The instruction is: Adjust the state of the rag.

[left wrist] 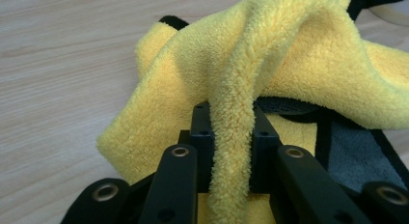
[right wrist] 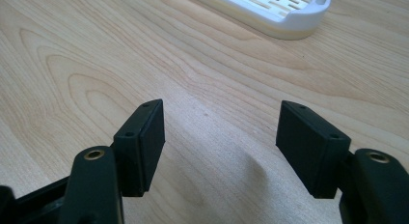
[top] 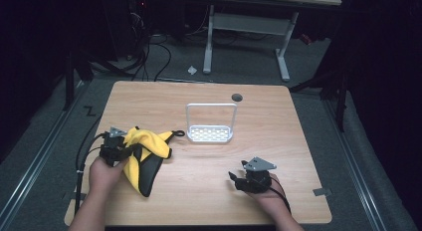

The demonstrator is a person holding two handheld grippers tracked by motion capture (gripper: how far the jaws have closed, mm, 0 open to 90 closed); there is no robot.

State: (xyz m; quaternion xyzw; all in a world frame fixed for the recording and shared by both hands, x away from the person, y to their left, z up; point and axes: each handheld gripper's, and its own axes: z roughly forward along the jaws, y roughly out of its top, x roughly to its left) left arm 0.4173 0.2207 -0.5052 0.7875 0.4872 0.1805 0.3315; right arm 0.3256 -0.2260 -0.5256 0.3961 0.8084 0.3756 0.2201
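Observation:
A yellow fleece cloth (top: pixel 147 143) with a grey underside and black edging lies crumpled at the table's left. A fold of the cloth (left wrist: pixel 289 64) runs down between the pads of my left gripper (left wrist: pixel 231 132), which is shut on it. In the high view my left gripper (top: pixel 130 150) sits at the cloth's left side, held in a hand. My right gripper (top: pixel 234 177) rests low over the bare wood at the front right. Its jaws stand wide apart in the right gripper view (right wrist: pixel 219 132), with nothing between them.
A small white slotted rack (top: pixel 211 134) with a tall wire handle stands at the table's middle, and its corner (right wrist: pixel 284 16) lies ahead of my right gripper. A dark round grommet (top: pixel 237 97) sits near the table's far edge. Cables trail off the table's left side.

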